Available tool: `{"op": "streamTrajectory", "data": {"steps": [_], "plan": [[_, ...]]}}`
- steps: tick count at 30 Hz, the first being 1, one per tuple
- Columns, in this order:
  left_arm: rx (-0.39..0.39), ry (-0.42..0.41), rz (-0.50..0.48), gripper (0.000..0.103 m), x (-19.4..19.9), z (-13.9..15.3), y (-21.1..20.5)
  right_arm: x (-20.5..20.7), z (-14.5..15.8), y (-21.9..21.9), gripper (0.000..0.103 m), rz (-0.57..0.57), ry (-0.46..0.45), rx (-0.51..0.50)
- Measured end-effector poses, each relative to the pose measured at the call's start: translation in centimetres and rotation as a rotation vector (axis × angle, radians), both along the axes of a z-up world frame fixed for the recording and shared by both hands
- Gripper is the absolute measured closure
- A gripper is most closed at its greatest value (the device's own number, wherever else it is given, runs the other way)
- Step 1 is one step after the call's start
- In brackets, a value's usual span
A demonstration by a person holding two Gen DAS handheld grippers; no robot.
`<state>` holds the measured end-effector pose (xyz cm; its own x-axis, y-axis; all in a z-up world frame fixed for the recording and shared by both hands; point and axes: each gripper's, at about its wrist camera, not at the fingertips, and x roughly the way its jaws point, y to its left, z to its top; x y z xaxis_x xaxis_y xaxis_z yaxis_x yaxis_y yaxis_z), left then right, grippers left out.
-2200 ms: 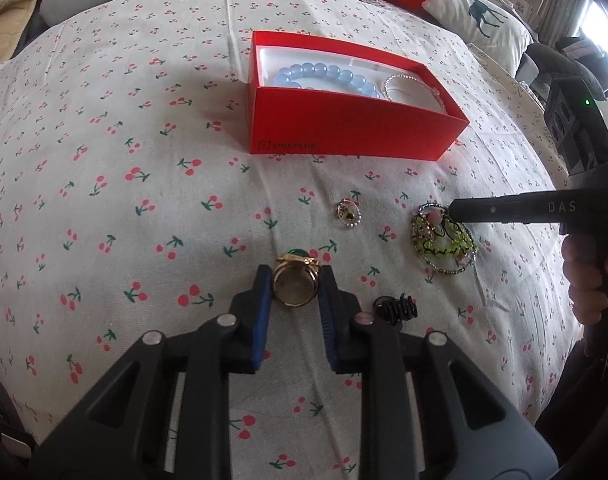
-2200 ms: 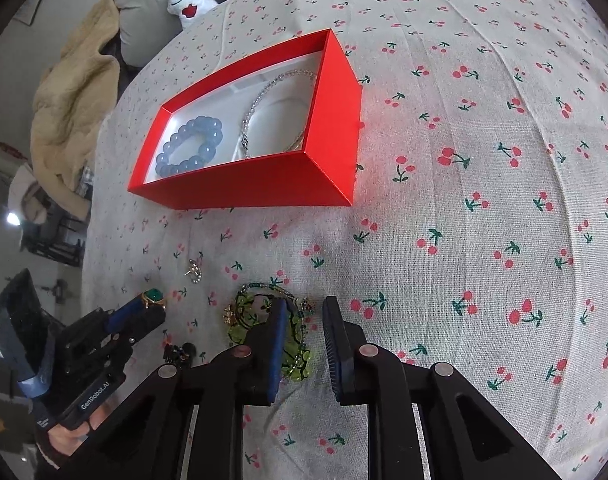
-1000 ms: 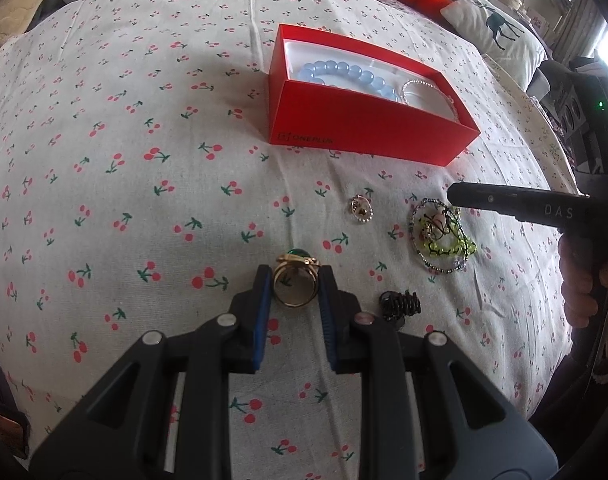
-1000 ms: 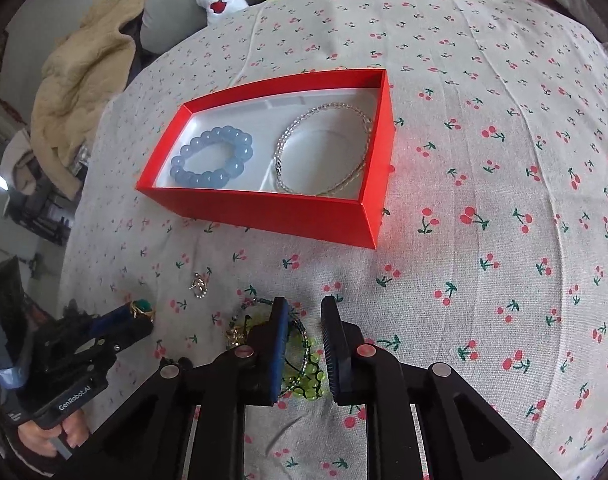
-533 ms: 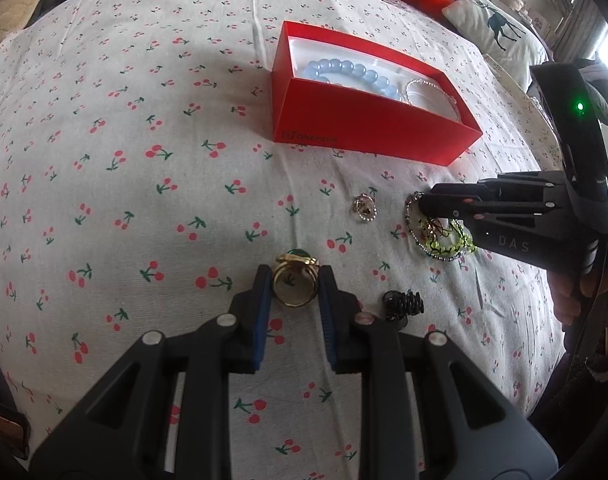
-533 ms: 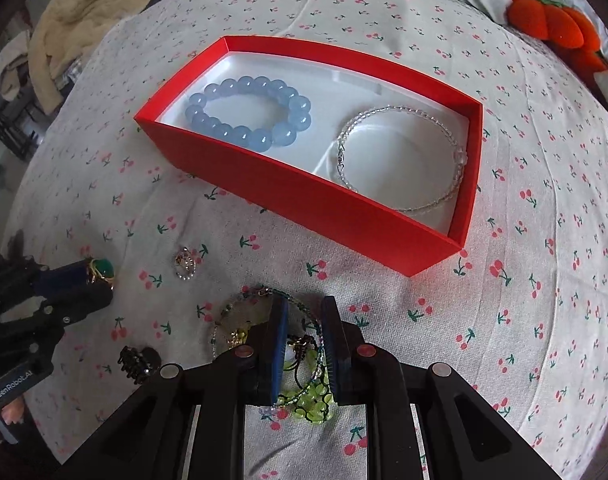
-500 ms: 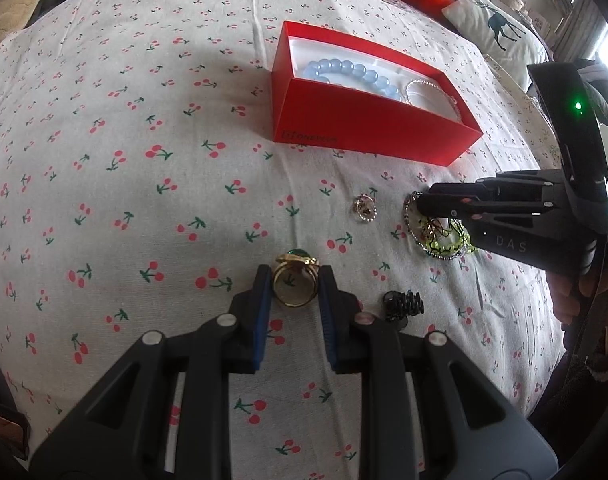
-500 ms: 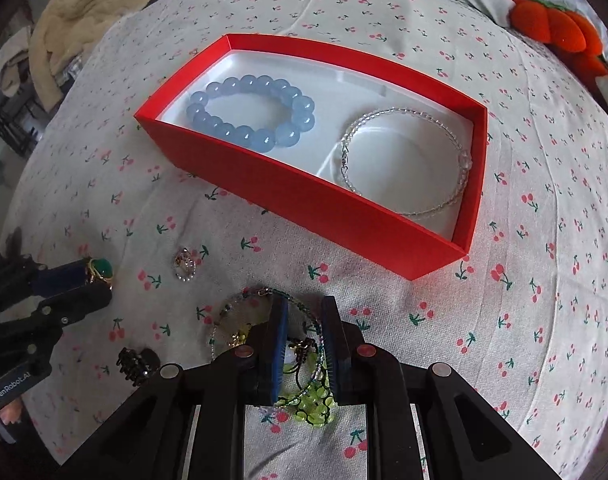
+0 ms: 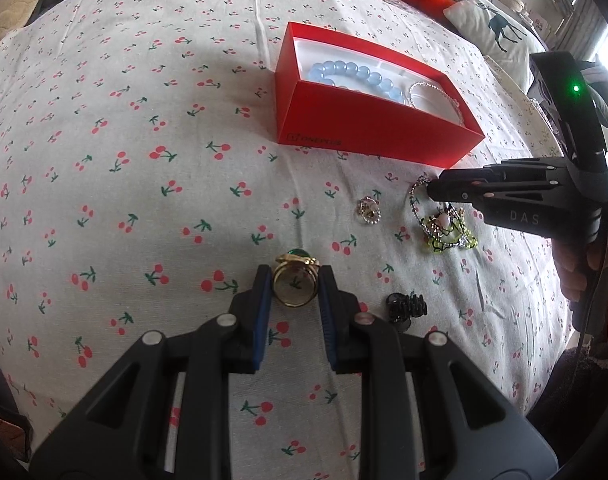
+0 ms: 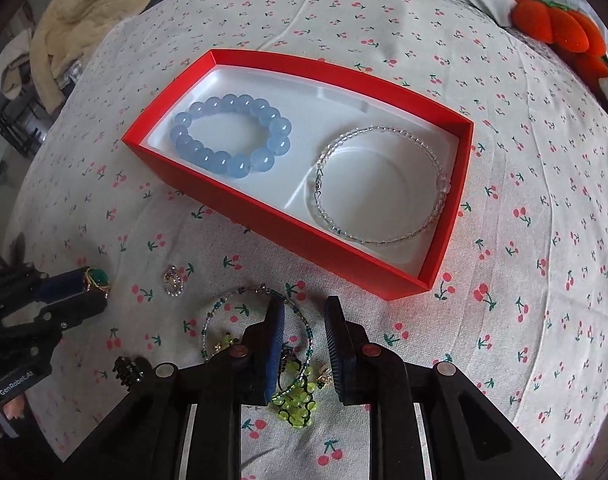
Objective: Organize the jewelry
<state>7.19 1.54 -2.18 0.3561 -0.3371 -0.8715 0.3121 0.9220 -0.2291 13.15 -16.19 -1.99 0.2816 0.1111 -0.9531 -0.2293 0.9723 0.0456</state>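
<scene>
My left gripper (image 9: 292,286) is shut on a gold ring with a green stone (image 9: 293,283), held just above the cherry-print cloth; the ring also shows in the right wrist view (image 10: 95,278). My right gripper (image 10: 304,330) is open, its jaws on either side of a green beaded necklace (image 10: 293,384) lying on the cloth; from the left wrist view the gripper (image 9: 436,190) is over the necklace (image 9: 444,226). A red box (image 10: 263,216) holds a blue bead bracelet (image 10: 231,136) and a clear bead bracelet (image 10: 380,184).
A small silver charm (image 9: 368,210) and a black hair claw (image 9: 406,306) lie on the cloth between the grippers. Plush toys (image 10: 560,28) and a beige blanket (image 10: 83,20) line the far edge. The bed (image 9: 103,120) fills the left.
My right gripper has moved forward and down over the green necklace, toward the red box, and its jaws have parted wider. My left gripper keeps the ring almost in place.
</scene>
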Motion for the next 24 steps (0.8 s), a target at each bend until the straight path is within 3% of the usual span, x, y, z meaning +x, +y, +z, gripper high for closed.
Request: {"op": "streamTrajectory", "data": {"steps": [3, 6, 9, 12, 17, 19, 24], "plan": [[0.002, -0.001, -0.001, 0.078, 0.0, 0.0, 0.0, -0.3, 0.4, 0.1, 0.077, 0.01, -0.001, 0.008], [0.002, -0.001, -0.001, 0.078, 0.0, 0.0, 0.0, -0.6, 1.1, -1.1, 0.039, 0.0, -0.029, 0.016], [0.005, -0.003, -0.002, 0.078, -0.1, 0.0, 0.0, -0.6, 1.7, -1.3, 0.039, -0.003, -0.071, 0.027], [0.007, -0.003, -0.003, 0.078, -0.1, 0.0, -0.1, -0.4, 1.4, -1.3, 0.048, -0.014, -0.059, 0.025], [0.01, -0.005, -0.005, 0.078, -0.1, -0.1, -0.1, -0.4, -0.6, -0.5, 0.078, -0.02, -0.024, -0.018], [0.011, -0.009, -0.007, 0.078, -0.1, -0.1, -0.2, -0.4, -0.7, -0.1, 0.097, 0.001, -0.045, -0.033], [-0.005, -0.029, -0.006, 0.078, -0.3, 0.7, 0.0, -1.0, 0.8, -0.2, 0.1, -0.012, -0.058, 0.033]]}}
